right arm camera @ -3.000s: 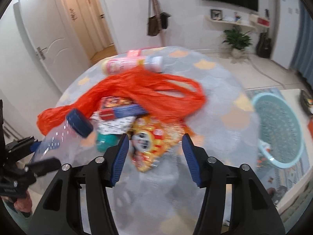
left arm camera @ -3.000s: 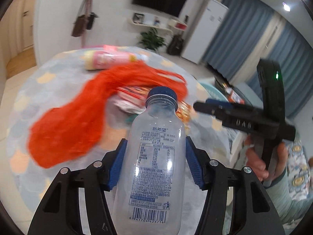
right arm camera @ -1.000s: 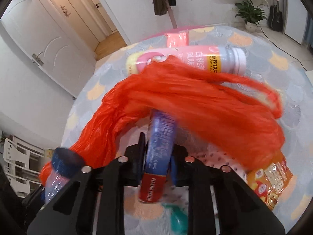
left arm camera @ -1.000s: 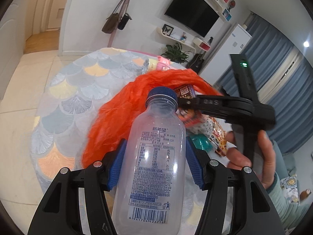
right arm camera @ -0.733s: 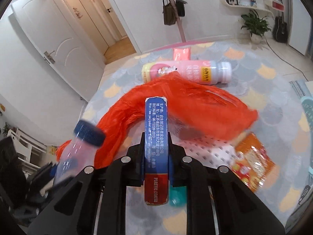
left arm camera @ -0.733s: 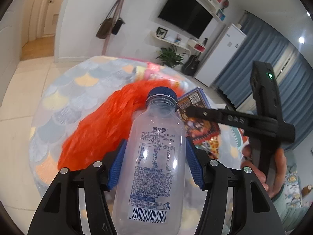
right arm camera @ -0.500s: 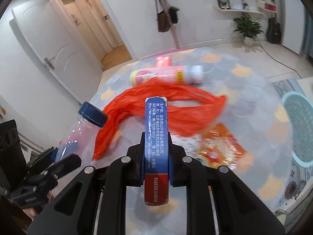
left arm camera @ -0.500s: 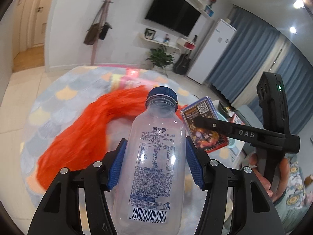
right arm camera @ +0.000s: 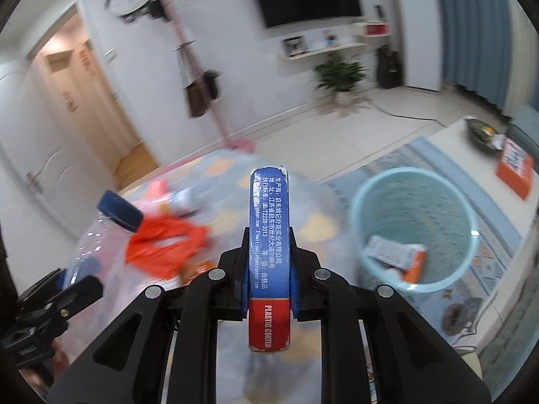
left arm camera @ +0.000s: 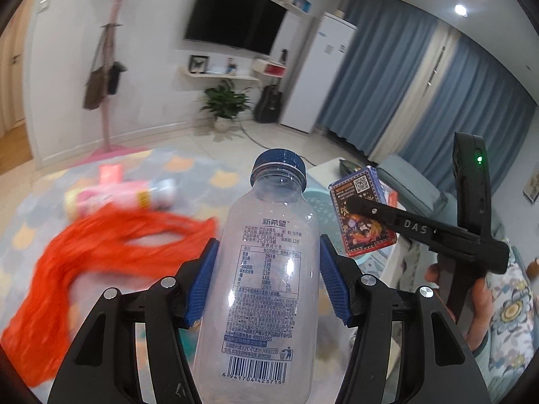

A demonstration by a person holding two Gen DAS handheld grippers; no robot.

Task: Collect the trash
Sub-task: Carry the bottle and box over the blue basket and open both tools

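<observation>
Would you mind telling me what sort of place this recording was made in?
Most likely a home living room: a wall-mounted television, a potted plant under a shelf, blue curtains, and a coat stand hung with bags.

Clear bottle (left arm camera: 266,269) upright, card box (right arm camera: 268,252) edge-on — both clamped

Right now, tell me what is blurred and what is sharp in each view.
Left wrist view: clear plastic bottle with blue cap sharp, orange plastic bag motion-smeared. Right wrist view: blue card box sharp, light blue plastic basket fairly clear, the table's trash smeared.
</observation>
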